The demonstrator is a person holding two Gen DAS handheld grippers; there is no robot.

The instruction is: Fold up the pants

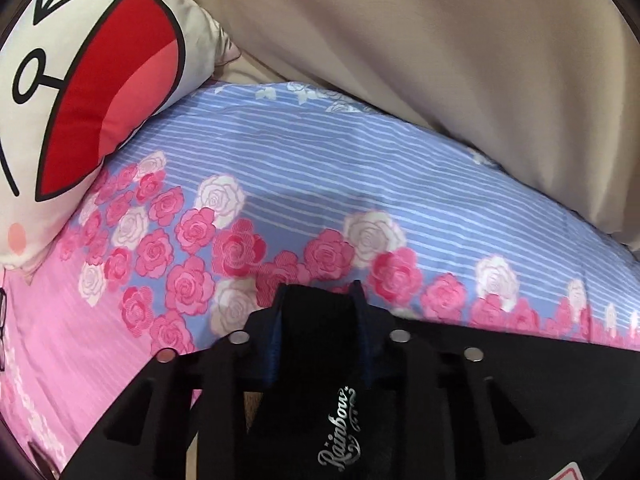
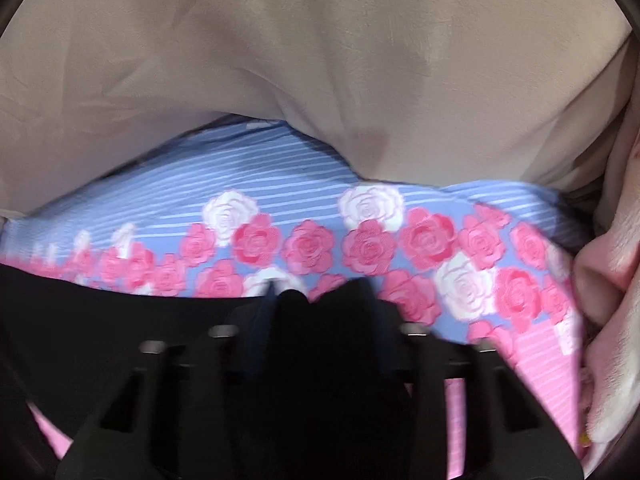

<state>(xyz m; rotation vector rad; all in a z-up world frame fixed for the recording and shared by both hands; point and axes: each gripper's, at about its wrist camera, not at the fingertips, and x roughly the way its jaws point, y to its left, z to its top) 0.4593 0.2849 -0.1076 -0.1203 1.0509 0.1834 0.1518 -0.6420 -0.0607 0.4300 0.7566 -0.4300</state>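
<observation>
Black pants (image 1: 500, 364) lie along the near edge of a floral bedsheet (image 1: 288, 160). In the left wrist view a bunched fold of them, bearing a silver "Rainbow" label (image 1: 338, 432), rises between the fingers of my left gripper (image 1: 320, 300), which is shut on it. In the right wrist view the pants (image 2: 100, 304) stretch off to the left, and my right gripper (image 2: 316, 296) is shut on a raised bunch of the same black cloth. Both views are blurred near the fingertips, and the rest of the garment is hidden below the grippers.
A white cartoon pillow (image 1: 80, 100) with a red mouth lies at the far left of the bed. A large beige cover (image 1: 440, 60) (image 2: 320, 60) is heaped across the far side. Pale pink fuzzy fabric (image 2: 612, 280) crowds the right edge.
</observation>
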